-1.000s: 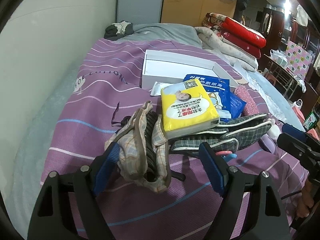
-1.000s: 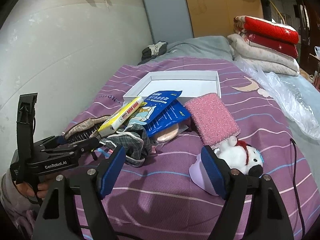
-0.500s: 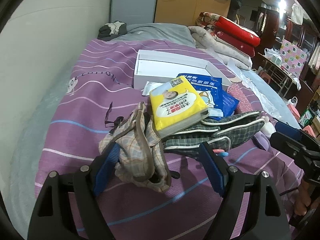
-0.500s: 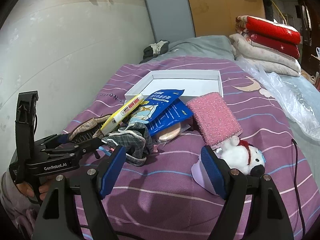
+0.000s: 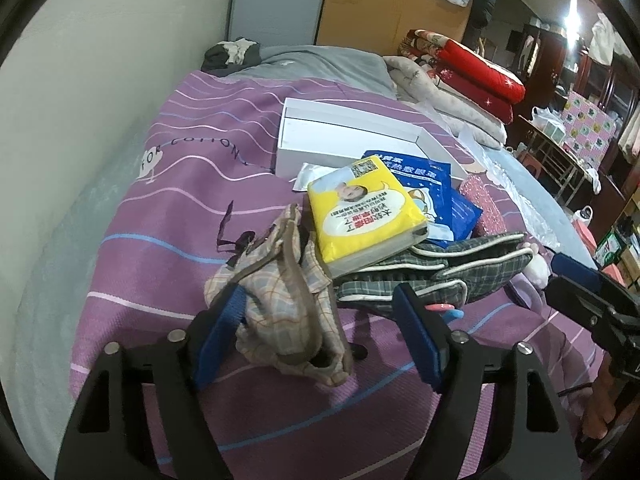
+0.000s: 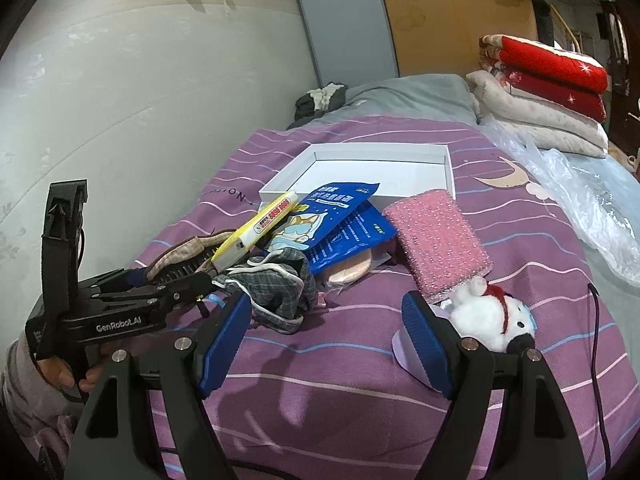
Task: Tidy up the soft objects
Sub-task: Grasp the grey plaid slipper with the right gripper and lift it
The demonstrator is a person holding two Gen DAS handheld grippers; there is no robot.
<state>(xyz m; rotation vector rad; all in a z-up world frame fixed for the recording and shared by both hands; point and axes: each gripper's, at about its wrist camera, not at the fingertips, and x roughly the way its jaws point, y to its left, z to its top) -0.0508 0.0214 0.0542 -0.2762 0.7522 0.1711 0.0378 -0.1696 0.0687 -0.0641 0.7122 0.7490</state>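
Left gripper [image 5: 320, 332] wide open, beige checked cloth pouch [image 5: 280, 300] sits between its blue pads, not pinched yet. Right gripper [image 6: 326, 340] wide open too, holds nothing, snowman plush [image 6: 492, 320] just beside one pad. Yellow tissue pack [image 5: 364, 216] lies on pile, touching pouch. White box [image 6: 376, 176] waits behind pile, nothing in it. Good way: pinch middle of pouch only, lift slow so tissue pack does not slide off.

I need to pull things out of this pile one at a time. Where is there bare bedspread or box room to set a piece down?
The white box looks bare inside. Bare purple bedspread lies between the wall and the beige slipper, and right of the pink sponge toward the plastic sheet. Crowded: yellow pack, blue pouches, plaid slipper, plush toy.
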